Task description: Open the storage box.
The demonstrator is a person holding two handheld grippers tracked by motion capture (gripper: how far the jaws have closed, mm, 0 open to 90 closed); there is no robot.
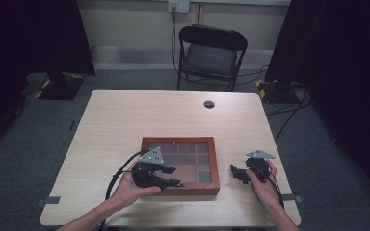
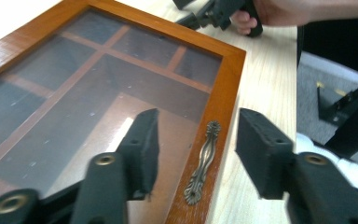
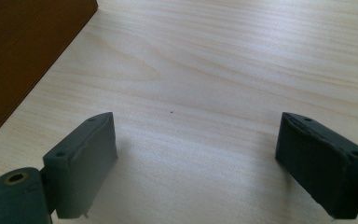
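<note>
High view: light wood table (image 1: 125, 120) with a brown box (image 1: 180, 165) at its near middle, glass lid (image 1: 192, 156) shut and little wood squares seen through it. Left gripper (image 1: 173, 176) at about 8 o'clock on the box, held by the left hand (image 1: 127, 187), pointing toward 3 o'clock along the near edge. Right gripper (image 1: 235, 172) at 3 o'clock from the box, just beside it but apart, held by the right hand (image 1: 265, 180) over bare table. Black chair (image 1: 211, 55) at 12 o'clock past the table, small dark hole (image 1: 209, 104) near the far edge. Left gripper view: black jaws spread apart, one over the glass, one over the table, with the brass handle (image 2: 203, 161) on the box frame lying between them, not pinched. Right hand and its gripper far off at 12 o'clock. Right gripper view: jaws wide apart over bare table (image 3: 205, 70), holding nothing, a box corner (image 3: 23, 51) at 10 o'clock.
</note>
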